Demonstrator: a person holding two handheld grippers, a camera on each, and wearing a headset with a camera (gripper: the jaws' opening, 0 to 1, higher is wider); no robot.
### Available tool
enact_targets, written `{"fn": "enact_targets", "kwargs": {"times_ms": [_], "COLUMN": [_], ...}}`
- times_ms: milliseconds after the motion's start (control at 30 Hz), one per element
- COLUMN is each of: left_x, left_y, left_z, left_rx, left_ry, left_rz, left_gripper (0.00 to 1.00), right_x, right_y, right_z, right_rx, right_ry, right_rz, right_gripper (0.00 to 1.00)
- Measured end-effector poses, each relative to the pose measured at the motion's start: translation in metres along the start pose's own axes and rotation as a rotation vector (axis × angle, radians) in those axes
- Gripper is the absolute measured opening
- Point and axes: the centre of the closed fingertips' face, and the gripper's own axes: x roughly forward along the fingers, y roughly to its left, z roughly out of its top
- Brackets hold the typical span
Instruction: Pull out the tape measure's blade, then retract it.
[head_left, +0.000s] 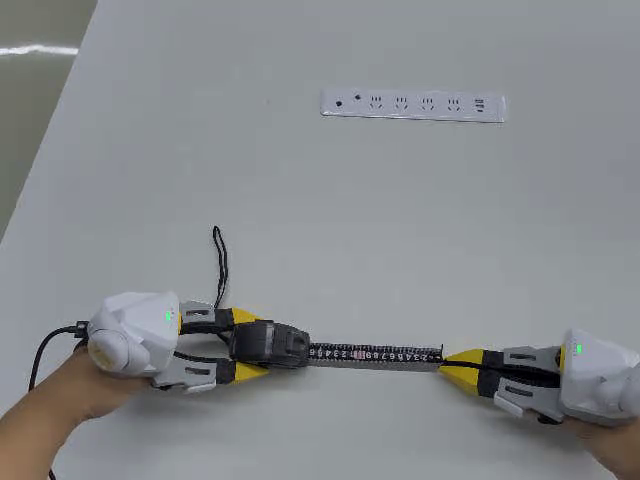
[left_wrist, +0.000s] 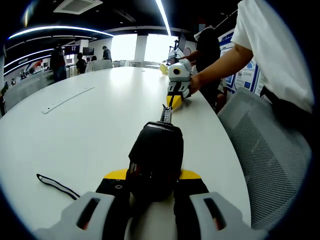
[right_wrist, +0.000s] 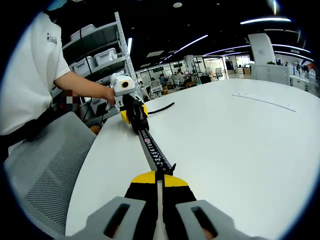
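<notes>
From my headset feed, the left gripper (head_left: 255, 347) sits at the low left of the white table (head_left: 400, 220), its yellow-tipped jaws closed on either side of the tape measure (head_left: 280, 345), whose black body lies on the tabletop. In the left gripper view the body fills the gap between the jaws, so I read that as a firm clamp. The thin black wrist strap (head_left: 220, 265) trails off toward 11 o'clock from the body, loose on the table and out of the way.

From the body's mouth the blade (head_left: 375, 355) runs toward 3 o'clock, dipping a touch toward 4, and lies low over the surface with its printed numbers facing up. At its far end the right gripper (head_left: 455, 365) has its jaws pressed together on the blade's tip; in the right gripper view the hook end is pinched just at the yellow pads.

So the long axis of the blade lies along the line between my two grippers, one at 9 o'clock and one at 3. Only a modest stretch is out, and I judge the pull could go further or the return could start from here. Either way, the right gripper must travel along that same line, because any drift toward 12 or 6 would kink the blade.

A white power strip (head_left: 413, 105) lies well apart at 12 o'clock.
</notes>
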Motion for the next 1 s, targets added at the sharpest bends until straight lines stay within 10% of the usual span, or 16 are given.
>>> {"fn": "enact_targets", "kwargs": {"times_ms": [1000], "left_x": [0.001], "left_y": [0.0], "left_z": [-0.001], "left_rx": [-0.001], "left_ry": [0.008], "left_rz": [0.0], "left_gripper": [0.3], "right_x": [-0.03], "right_y": [-0.008], "right_z": [-0.009], "right_rx": [0.046], "right_ry": [-0.002], "right_rz": [-0.029], "right_gripper": [0.0]}}
